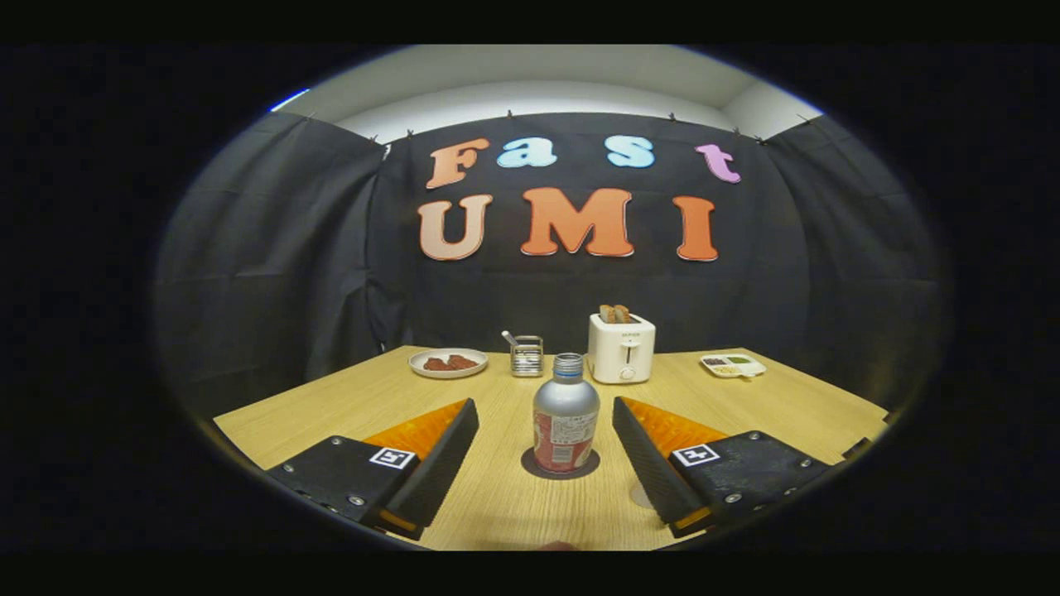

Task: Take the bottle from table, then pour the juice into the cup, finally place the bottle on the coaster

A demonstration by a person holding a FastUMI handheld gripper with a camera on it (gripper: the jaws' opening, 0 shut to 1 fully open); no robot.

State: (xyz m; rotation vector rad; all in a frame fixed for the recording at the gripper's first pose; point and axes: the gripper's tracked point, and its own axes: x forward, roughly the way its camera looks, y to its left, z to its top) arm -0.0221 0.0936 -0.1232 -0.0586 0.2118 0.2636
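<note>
- Hand-held gripper (545, 430) is held w/ fingers spread wide, nothing gripped
- Silver metal bottle w/ red label (566, 424) is seen upright on a dark round coaster (560, 465), between the fingertips, touched by neither
- Light wooden table (795, 406) is seen underneath
- Beyond the bottle: white toaster w/ bread (621, 348), small metal cup w/ spoon (527, 356), white plate of brown food (448, 362), small white tray (732, 365) off to the right

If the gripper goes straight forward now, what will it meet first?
Most likely the silver metal bottle with a red label, upright on a dark round coaster. It stands between the open gripper fingers, touching neither. The white toaster stands farther behind.
</note>
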